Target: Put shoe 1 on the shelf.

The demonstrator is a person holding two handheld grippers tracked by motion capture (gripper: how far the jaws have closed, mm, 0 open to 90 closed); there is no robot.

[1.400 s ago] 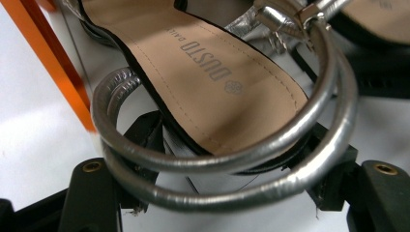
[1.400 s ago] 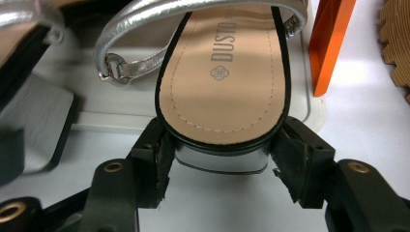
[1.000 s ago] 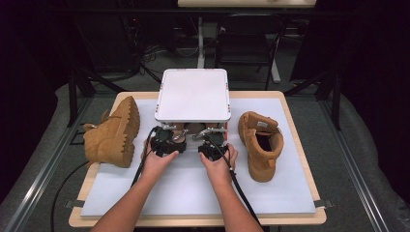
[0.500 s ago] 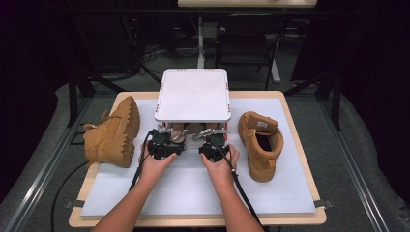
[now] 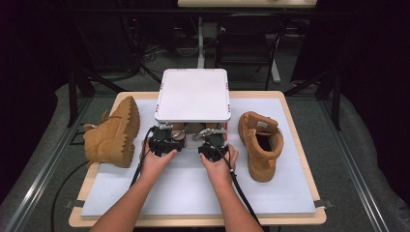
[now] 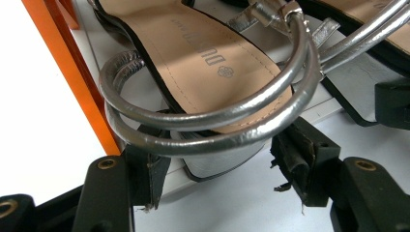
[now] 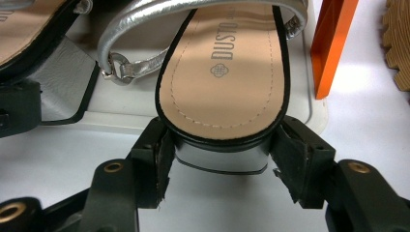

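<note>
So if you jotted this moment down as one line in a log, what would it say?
left gripper: jaws just closed in around left sandal heel | right gripper: shut on right sandal heel | sandals on low shelf

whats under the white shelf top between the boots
Two silver-strapped sandals: left sandal, right sandal, heels between the grippers' jaws. The white shelf top covers their toes from above.
</note>
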